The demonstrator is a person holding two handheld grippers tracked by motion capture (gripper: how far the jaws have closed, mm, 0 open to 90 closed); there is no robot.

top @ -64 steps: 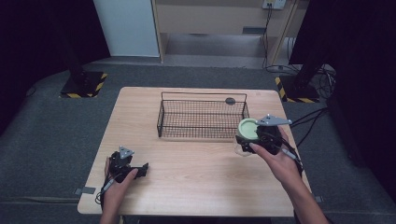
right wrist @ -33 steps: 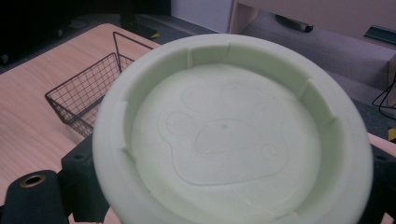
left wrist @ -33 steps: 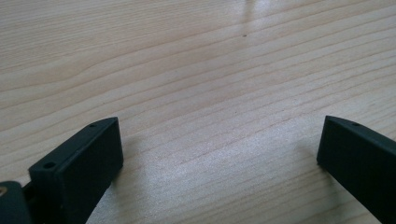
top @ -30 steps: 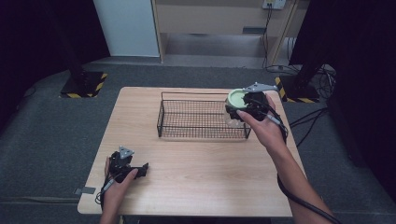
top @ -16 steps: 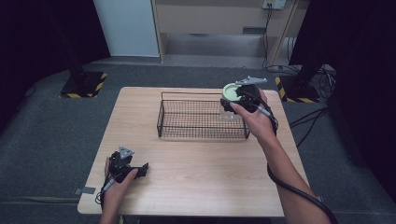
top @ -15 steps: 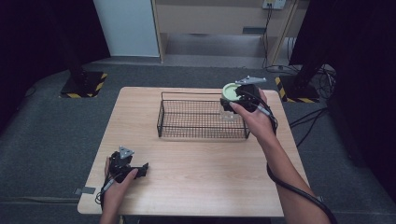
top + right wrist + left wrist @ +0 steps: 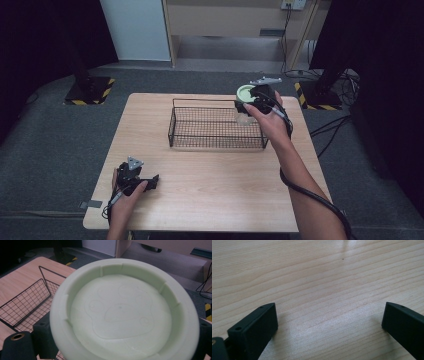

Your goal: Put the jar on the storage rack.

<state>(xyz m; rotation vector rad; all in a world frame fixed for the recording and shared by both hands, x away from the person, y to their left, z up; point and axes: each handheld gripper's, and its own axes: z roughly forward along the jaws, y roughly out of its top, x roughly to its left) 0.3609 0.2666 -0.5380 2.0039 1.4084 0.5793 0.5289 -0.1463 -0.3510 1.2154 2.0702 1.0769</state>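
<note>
The right gripper (image 7: 250, 102) holds a jar (image 7: 243, 116) with a pale green lid (image 7: 122, 310) above the wire basket (image 7: 218, 127), at the basket's 2 o'clock corner in the high view. The jar body appears clear below the lid; its contents cannot be determined. In the right gripper view the lid lies directly ahead of the camera, with the black fingers (image 7: 42, 337) closed against the jar from both sides beneath the lid rim.

The left gripper (image 7: 136, 181) rests on the table (image 7: 210, 180) at the 7 o'clock corner. Its fingers (image 7: 254, 330) stand wide apart with bare wood between them and hold nothing.

Handling assessment:
- The lid appears to be rigid moulded plastic with notches around its raised rim and a faint embossed figure on the recessed top. It is likely smooth and somewhat slippery.
- The jar appears light, since one gripper carries it without visible sag.
- A clear body may be thin plastic or glass; treat it as breakable and avoid dropping it onto the wire.
- Recommended hold: across the body just under the lid rim, so the overhang acts as a stop against slipping downward.
- Lower it upright; the wire floor gives an uneven seat.
</note>
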